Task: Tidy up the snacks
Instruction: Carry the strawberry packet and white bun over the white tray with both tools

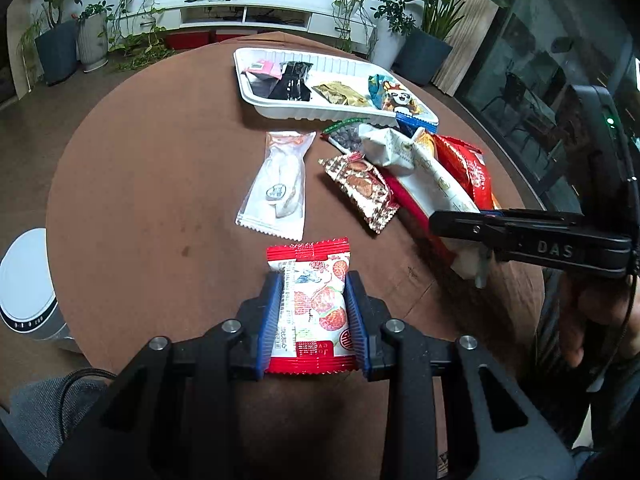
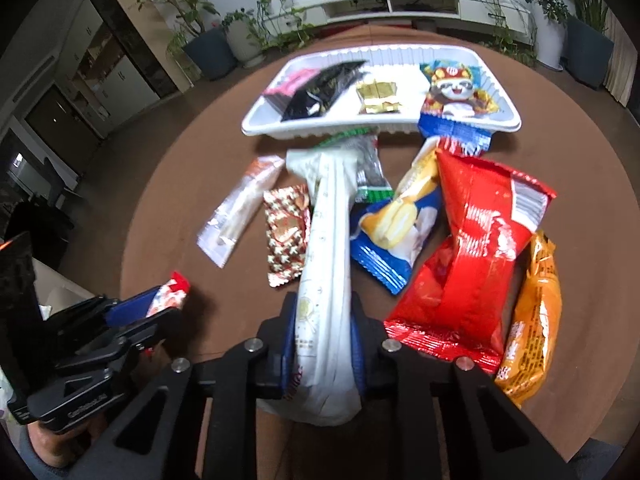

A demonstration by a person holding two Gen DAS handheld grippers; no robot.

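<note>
My left gripper is shut on a red-and-white strawberry snack packet, held over the near part of the round brown table; it also shows in the right wrist view. My right gripper is shut on a long white snack bag, seen from the side in the left wrist view. A white tray at the far side holds a pink packet, a black packet, a gold packet and a cartoon-panda packet.
Loose on the table lie a clear packet, a red-gold patterned packet, a dark green-edged packet, a blue chip bag, a big red bag and an orange bag. A white round appliance stands left.
</note>
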